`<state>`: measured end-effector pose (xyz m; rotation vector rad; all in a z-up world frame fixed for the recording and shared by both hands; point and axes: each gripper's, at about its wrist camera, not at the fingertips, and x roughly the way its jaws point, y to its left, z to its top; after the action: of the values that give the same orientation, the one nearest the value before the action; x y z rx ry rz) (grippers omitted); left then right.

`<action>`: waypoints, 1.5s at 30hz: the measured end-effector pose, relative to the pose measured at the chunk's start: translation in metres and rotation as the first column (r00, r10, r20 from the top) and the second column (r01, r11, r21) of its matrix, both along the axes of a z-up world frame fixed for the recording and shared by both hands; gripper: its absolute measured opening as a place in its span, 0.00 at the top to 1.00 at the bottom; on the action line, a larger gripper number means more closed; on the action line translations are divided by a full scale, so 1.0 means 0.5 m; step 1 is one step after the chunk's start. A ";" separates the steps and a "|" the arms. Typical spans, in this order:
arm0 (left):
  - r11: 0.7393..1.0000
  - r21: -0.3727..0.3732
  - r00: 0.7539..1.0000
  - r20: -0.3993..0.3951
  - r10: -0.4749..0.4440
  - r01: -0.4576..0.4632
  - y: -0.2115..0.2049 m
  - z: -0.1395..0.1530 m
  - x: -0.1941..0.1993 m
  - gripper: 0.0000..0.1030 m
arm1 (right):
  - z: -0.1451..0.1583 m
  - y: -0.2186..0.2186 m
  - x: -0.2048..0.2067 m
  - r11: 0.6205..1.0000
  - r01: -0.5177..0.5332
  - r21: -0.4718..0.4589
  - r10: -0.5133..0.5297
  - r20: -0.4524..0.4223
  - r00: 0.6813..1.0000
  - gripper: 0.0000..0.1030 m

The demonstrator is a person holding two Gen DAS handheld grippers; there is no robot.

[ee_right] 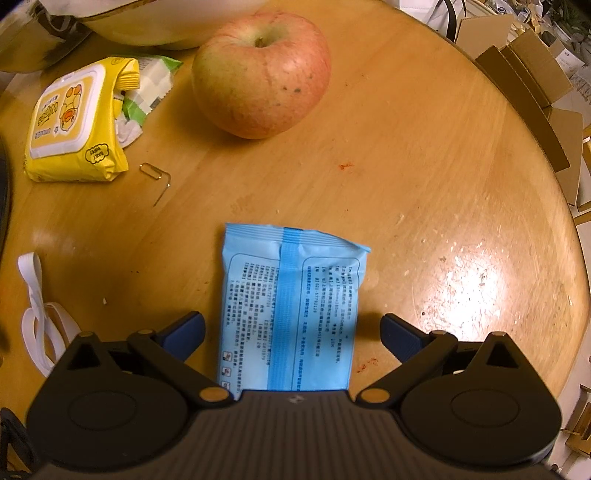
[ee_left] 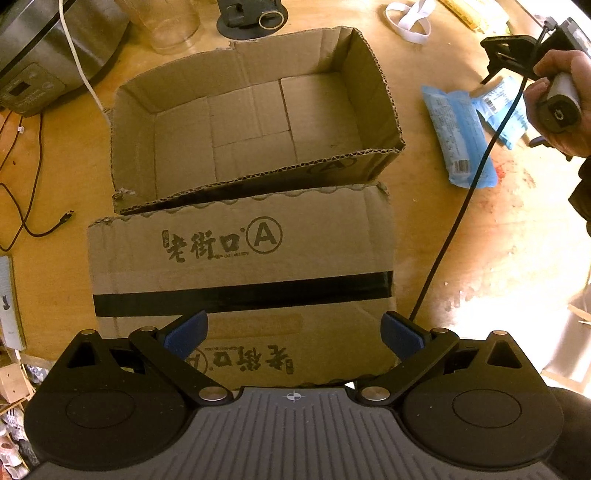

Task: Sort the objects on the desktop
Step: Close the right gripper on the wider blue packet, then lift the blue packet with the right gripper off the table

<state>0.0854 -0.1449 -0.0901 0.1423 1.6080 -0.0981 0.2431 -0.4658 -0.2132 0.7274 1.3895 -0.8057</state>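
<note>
An empty open cardboard box (ee_left: 255, 122) sits mid-table, its front flap (ee_left: 240, 258) folded flat toward me. My left gripper (ee_left: 294, 334) hovers open above that flap, holding nothing. A blue tissue pack (ee_right: 291, 310) lies flat on the wooden table, directly between the spread fingers of my right gripper (ee_right: 292, 334), which is open. In the left wrist view two blue packs (ee_left: 458, 133) lie right of the box, with a hand (ee_left: 561, 99) holding the right gripper above them. An apple (ee_right: 260, 72) and a yellow wipes pack (ee_right: 74, 122) lie farther off.
A paperclip (ee_right: 157, 177) and white elastic band (ee_right: 40, 314) lie on the round table (ee_right: 424, 166). A grey appliance (ee_left: 48, 55), clear cups (ee_left: 166, 22), a white cable (ee_left: 79, 59) and thin dark wires (ee_left: 22, 184) sit left of the box. Cardboard boxes (ee_right: 528, 92) stand beyond the table edge.
</note>
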 end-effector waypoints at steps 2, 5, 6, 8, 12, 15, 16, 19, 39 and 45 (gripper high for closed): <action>1.000 0.000 1.000 0.000 0.000 0.000 0.001 0.000 -0.001 0.00 | -0.003 -0.007 -0.001 1.000 0.006 0.006 -0.006 0.000 1.000 0.00; 1.000 0.001 1.000 0.000 0.002 -0.002 0.002 0.000 -0.001 0.00 | 0.000 -0.011 -0.004 1.000 0.013 0.013 -0.013 0.007 1.000 0.12; 1.000 0.002 1.000 0.000 0.003 -0.003 0.002 0.000 -0.002 0.00 | 0.002 -0.011 -0.005 1.000 0.011 0.012 -0.011 0.009 1.000 0.15; 1.000 0.002 1.000 0.000 0.003 -0.003 0.002 0.001 -0.003 0.00 | 0.006 -0.009 -0.004 1.000 0.005 0.013 -0.005 0.011 1.000 0.32; 1.000 0.003 1.000 0.000 0.003 -0.003 0.001 0.002 -0.006 0.00 | 0.010 -0.006 -0.002 1.000 -0.007 0.014 0.006 0.012 1.000 0.34; 1.000 0.004 1.000 -0.001 0.004 -0.004 -0.001 0.002 -0.007 0.00 | 0.008 -0.006 -0.003 1.000 -0.007 0.014 0.007 0.014 1.000 0.34; 1.000 0.004 1.000 -0.001 0.005 -0.005 -0.001 0.002 -0.007 0.00 | 0.007 -0.006 -0.003 1.000 -0.006 0.015 0.005 0.013 1.000 0.34; 1.000 0.002 1.000 0.000 0.005 -0.005 -0.001 0.003 -0.007 0.00 | 0.006 -0.008 -0.002 1.000 -0.004 0.020 0.004 0.007 1.000 0.34; 1.000 -0.002 1.000 -0.004 0.001 -0.001 0.001 0.001 -0.004 0.00 | 0.028 -0.041 0.005 0.999 -0.031 0.041 0.031 0.022 0.999 0.36; 1.000 -0.006 1.000 -0.004 0.000 0.000 0.003 -0.002 -0.003 0.00 | 0.066 -0.047 -0.002 0.998 -0.039 0.044 0.038 0.038 0.999 0.36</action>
<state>0.0837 -0.1432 -0.0910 0.1372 1.6118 -0.1029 0.2421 -0.4895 -0.1804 0.7447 1.3877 -0.7292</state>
